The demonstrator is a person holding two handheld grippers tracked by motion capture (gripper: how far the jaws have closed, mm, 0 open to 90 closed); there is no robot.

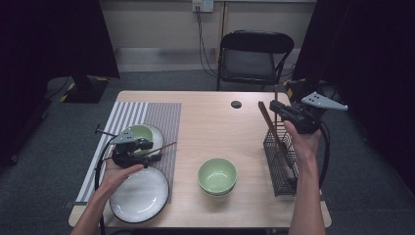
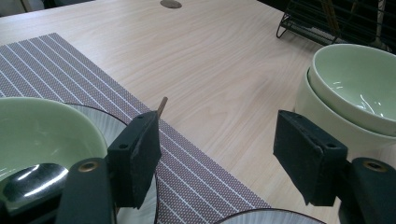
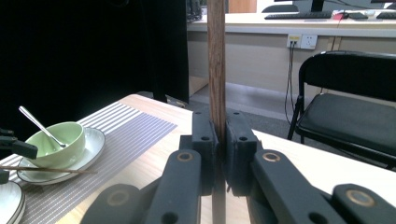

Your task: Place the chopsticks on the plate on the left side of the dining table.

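My right gripper (image 3: 220, 140) is shut on a brown wooden chopstick (image 3: 216, 60) that stands upright between its pads. In the high view this gripper (image 1: 274, 106) hovers over the far end of a black wire rack (image 1: 281, 164) at the table's right. My left gripper (image 1: 149, 147) stays low over a green bowl (image 1: 139, 132) on a plate (image 1: 157, 136) on the striped placemat (image 1: 147, 115). Its jaws stand wide apart (image 2: 224, 158) with nothing between them. Another chopstick (image 1: 164, 147) lies across that plate, its tip (image 2: 162, 105) just behind the left jaw. A spoon (image 3: 39, 125) rests in the bowl.
Two stacked green bowls (image 1: 217, 176) sit mid-table, close to my left gripper's right jaw (image 2: 355, 88). A white plate (image 1: 139, 195) lies at the near left. More sticks lean in the rack (image 1: 270, 125). A black folding chair (image 1: 254, 54) stands beyond the table.
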